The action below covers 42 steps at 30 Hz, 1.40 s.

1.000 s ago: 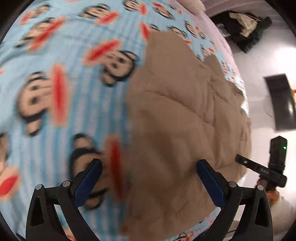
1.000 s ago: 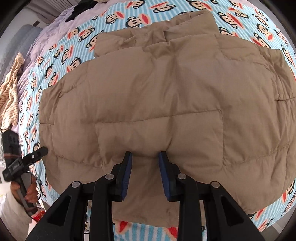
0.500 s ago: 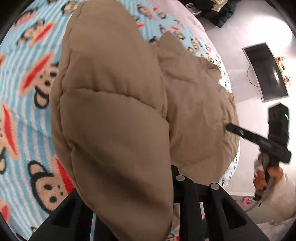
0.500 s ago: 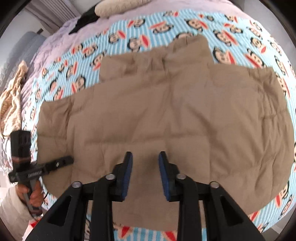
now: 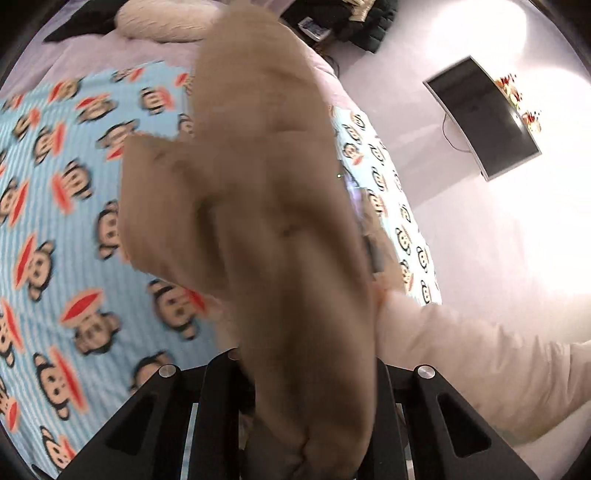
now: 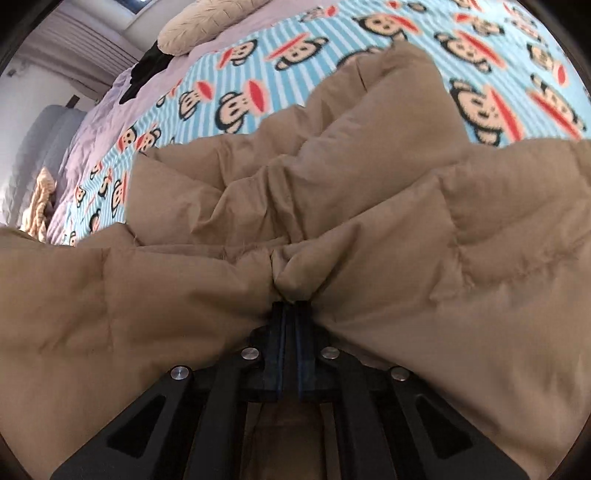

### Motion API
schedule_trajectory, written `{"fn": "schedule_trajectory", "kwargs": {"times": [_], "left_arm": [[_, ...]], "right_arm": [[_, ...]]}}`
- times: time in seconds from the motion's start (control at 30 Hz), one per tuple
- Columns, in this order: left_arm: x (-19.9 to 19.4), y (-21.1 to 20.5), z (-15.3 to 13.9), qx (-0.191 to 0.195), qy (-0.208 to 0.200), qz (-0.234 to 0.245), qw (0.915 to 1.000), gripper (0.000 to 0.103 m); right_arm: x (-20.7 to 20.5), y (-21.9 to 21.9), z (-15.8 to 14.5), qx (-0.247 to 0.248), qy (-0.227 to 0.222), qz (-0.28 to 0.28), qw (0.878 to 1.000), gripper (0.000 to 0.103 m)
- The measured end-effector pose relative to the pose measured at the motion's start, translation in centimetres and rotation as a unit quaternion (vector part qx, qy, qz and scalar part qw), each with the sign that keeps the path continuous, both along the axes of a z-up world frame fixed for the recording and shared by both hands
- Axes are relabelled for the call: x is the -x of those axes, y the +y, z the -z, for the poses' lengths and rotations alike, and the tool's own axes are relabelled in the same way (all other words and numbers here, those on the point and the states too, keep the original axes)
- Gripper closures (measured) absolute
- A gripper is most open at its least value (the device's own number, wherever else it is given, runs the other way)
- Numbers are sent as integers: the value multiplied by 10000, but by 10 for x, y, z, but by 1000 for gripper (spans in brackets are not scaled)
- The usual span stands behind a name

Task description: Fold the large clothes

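Note:
A tan quilted puffer jacket point(image 6: 369, 206) lies on a bed with a blue monkey-print blanket point(image 6: 258, 74). My right gripper point(image 6: 290, 314) is shut on the jacket's near edge, the fabric bunched around its fingertips. In the left wrist view the jacket point(image 5: 266, 206) hangs lifted above the blanket point(image 5: 55, 221), blurred. My left gripper point(image 5: 306, 398) is shut on that lifted part; the fabric hides its fingertips.
A cream pillow point(image 6: 210, 22) and dark clothes point(image 6: 144, 70) lie at the bed's head. A wall-mounted screen point(image 5: 484, 118) and dark bags point(image 5: 362, 22) are beside the bed. The person's white sleeve point(image 5: 461, 354) is at the right.
My left gripper closed on the jacket and lifted it off the blanket. My right gripper moved down to the near edge and shut on it.

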State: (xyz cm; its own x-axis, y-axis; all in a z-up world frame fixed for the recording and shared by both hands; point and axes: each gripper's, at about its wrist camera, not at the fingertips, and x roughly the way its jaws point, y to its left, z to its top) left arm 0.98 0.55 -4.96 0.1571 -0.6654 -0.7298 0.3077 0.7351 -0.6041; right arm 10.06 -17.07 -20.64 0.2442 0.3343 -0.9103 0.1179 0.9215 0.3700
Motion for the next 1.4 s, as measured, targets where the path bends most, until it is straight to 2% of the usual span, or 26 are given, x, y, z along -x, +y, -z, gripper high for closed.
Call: {"fn": "schedule_trajectory", "kwargs": {"times": [0.1, 0.2, 0.3, 0.37, 0.4, 0.43, 0.5, 0.53, 0.6, 0.63, 0.73, 0.8, 0.83, 0.87, 0.9, 0.93, 1.0, 1.13, 1.2, 1.23, 1.33, 1.4], "left_arm": [[-6, -39, -13, -30, 68, 131, 9999, 82], [-7, -79, -22, -131, 68, 340, 9993, 82], [-6, -112, -24, -248, 14, 559, 9981, 81], [-4, -128, -22, -211, 52, 721, 9972, 77], [-6, -141, -17, -97, 128, 839, 9963, 66], [-7, -151, -12, 61, 219, 933, 9954, 47], [-13, -174, 2, 719, 633, 1135, 9889, 21], [-17, -185, 12, 967, 808, 1173, 9851, 21], [-24, -203, 27, 1020, 962, 1177, 9831, 21], [-27, -211, 34, 997, 977, 1200, 9829, 21], [-33, -235, 50, 568, 860, 1205, 9874, 21], [-35, -249, 52, 339, 736, 1237, 9890, 21], [-34, -255, 50, 203, 602, 1282, 9897, 21], [-30, -258, 47, 112, 507, 1314, 9900, 21], [-28, -262, 45, 30, 427, 1343, 9900, 21], [-28, -265, 44, -27, 372, 1374, 9898, 21], [-30, -269, 45, -101, 331, 1390, 9897, 21], [-41, -272, 45, -91, 305, 1347, 9904, 21], [-45, -269, 36, -76, 114, 1331, 9910, 21], [-45, -264, 25, -90, -112, 1313, 9912, 21], [-46, -233, -6, -388, -955, 1051, 9891, 21], [-50, -206, -13, -733, -1399, 732, 9847, 21]], "right_arm": [[-3, -7, 3, -224, 109, -22, 9997, 102], [5, -29, -12, -420, 140, 28, 9990, 101], [36, -69, -34, -580, 24, 313, 9978, 101], [64, -97, -45, -598, -39, 544, 9967, 100], [77, -110, -49, -635, -56, 673, 9957, 100], [91, -124, -51, -688, -67, 818, 9943, 99], [116, -147, -54, -769, -65, 1064, 9913, 97], [128, -158, -54, -832, -66, 1174, 9896, 97], [149, -174, -53, -880, -26, 1370, 9867, 97], [158, -181, -52, -905, -1, 1465, 9851, 97], [185, -199, -55, -970, 57, 1700, 9806, 96], [200, -205, -63, -1058, -9, 1766, 9786, 89], [209, -207, -70, -1088, -79, 1789, 9778, 69], [218, -210, -77, -1123, -187, 1826, 9766, 38], [227, -212, -84, -1182, -316, 1876, 9746, 28], [236, -221, -92, -1281, -460, 1926, 9718, 25], [251, -222, -105, -1671, -678, 1922, 9646, 25], [259, -205, -121, -2413, -901, 1482, 9548, 25], [249, -190, -119, -2311, -861, 1381, 9592, 25], [238, -182, -113, -2069, -758, 1388, 9655, 27], [216, -176, -98, -1356, -490, 1528, 9777, 87], [213, -181, -100, -977, -582, 1552, 9813, 90]]}}
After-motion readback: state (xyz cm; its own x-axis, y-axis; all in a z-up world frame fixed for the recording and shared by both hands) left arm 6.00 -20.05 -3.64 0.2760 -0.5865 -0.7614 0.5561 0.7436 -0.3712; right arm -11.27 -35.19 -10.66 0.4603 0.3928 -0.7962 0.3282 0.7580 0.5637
